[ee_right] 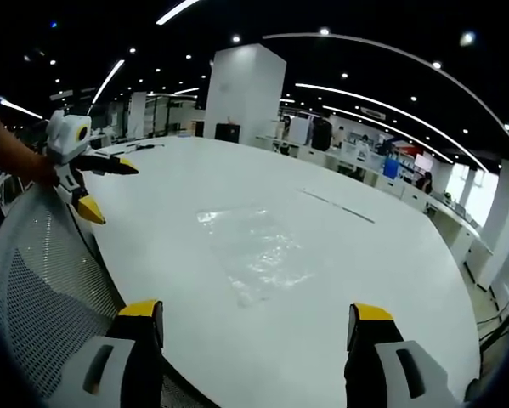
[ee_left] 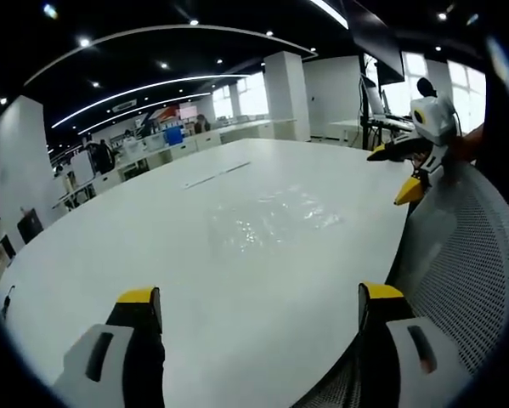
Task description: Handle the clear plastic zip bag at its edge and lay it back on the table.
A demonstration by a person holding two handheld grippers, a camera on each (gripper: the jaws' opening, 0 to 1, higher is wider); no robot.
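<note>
A clear plastic zip bag (ee_left: 275, 217) lies flat on the white table (ee_left: 152, 246), faint and crinkled. In the right gripper view the same bag (ee_right: 254, 251) rests ahead of my jaws. My left gripper (ee_left: 258, 310) is open above the table's near edge, nothing between its yellow-tipped fingers. My right gripper (ee_right: 254, 323) is open too, short of the bag and holding nothing. The right gripper (ee_left: 407, 166) shows at the far right of the left gripper view, jaws apart. The left gripper (ee_right: 97, 183) shows at the left of the right gripper view, held by a hand.
A grey mesh chair back (ee_left: 466, 272) stands at the table's edge, also the mesh chair (ee_right: 42, 272) at lower left. A thin strip (ee_left: 216, 174) lies farther along the table. Desks, a white pillar (ee_right: 241, 89) and people sit beyond.
</note>
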